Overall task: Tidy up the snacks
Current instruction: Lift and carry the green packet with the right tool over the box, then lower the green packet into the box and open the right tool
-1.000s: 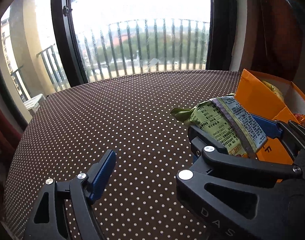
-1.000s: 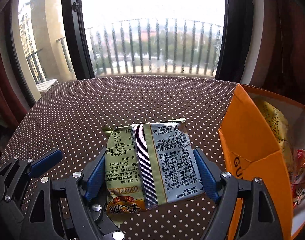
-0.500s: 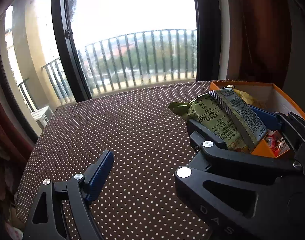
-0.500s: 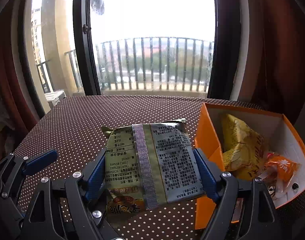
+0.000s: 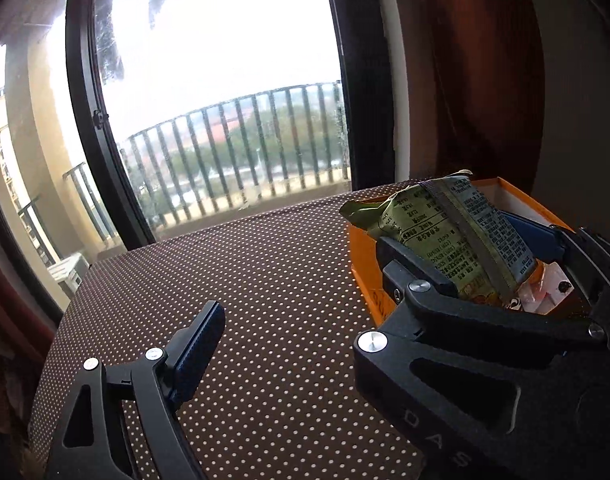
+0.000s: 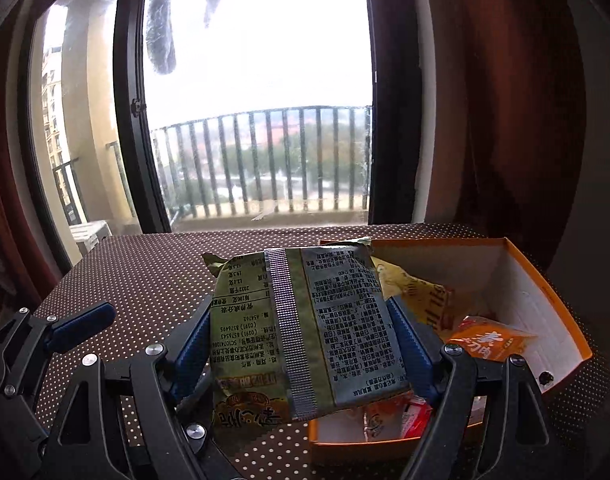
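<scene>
A green snack packet [image 6: 305, 332] with printed text and a grey seam is clamped between the blue pads of my right gripper [image 6: 305, 320]. It hangs over the near left corner of the orange box [image 6: 545, 292], above the table. The left wrist view shows the same packet [image 5: 449, 232] over the box [image 5: 361, 248]. My left gripper [image 5: 301, 320] stands open just left of the right one with nothing between its fingers; its left finger [image 5: 197, 344] shows clearly, while the right gripper's black frame crowds its right side.
Inside the box lie a yellow packet [image 6: 417, 296], an orange packet [image 6: 489, 340] and a small red and white one [image 6: 409, 412]. The brown dotted tablecloth [image 5: 245, 280] runs to a tall window with railings. Dark curtains hang behind the box.
Both grippers have risen and moved right toward the box. The green packet, earlier over the cloth beside the box, now hangs over its near corner. The grip is unchanged.
</scene>
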A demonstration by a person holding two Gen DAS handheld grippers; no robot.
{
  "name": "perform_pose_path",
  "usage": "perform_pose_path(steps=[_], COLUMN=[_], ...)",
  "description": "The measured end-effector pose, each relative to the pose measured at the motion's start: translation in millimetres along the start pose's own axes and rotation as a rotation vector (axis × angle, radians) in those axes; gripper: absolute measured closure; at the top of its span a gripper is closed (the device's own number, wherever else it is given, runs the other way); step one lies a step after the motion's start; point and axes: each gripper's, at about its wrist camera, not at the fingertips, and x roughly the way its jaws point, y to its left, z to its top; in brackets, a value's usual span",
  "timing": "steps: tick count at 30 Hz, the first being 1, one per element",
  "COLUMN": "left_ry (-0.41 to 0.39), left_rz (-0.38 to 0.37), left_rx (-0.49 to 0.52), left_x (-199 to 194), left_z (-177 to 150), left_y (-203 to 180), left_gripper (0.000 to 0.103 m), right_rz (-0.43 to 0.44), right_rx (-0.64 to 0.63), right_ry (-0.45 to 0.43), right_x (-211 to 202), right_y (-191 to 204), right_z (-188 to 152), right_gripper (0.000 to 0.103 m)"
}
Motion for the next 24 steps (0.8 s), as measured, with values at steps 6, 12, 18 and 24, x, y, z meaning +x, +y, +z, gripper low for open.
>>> perform_pose_path(steps=[6, 12, 18, 24], left_ry=[0.006, 0.012, 0.033, 0.061], left_rz=[-0.053, -0.091, -0.12, -0.162], left_rx=[0.017, 0.05, 0.097, 0.14], left_x=[20, 44, 70, 96], left_z=[18, 37, 55, 69], left_y=[-21, -49, -69, -98], left_gripper=[0.016, 0.014, 0.014, 0.013], right_rz=[-0.039, -0.075, -0.103, -0.144], right_rx=[0.042, 0.078, 0.124, 0.145], right_ry=[0.002, 0.007, 0.031, 0.062], right_x=[8, 20, 33, 48], right_y=[-36, -72, -108, -140], right_z=[7, 15, 20, 26], right_gripper=[0.02, 0.02, 0.02, 0.02])
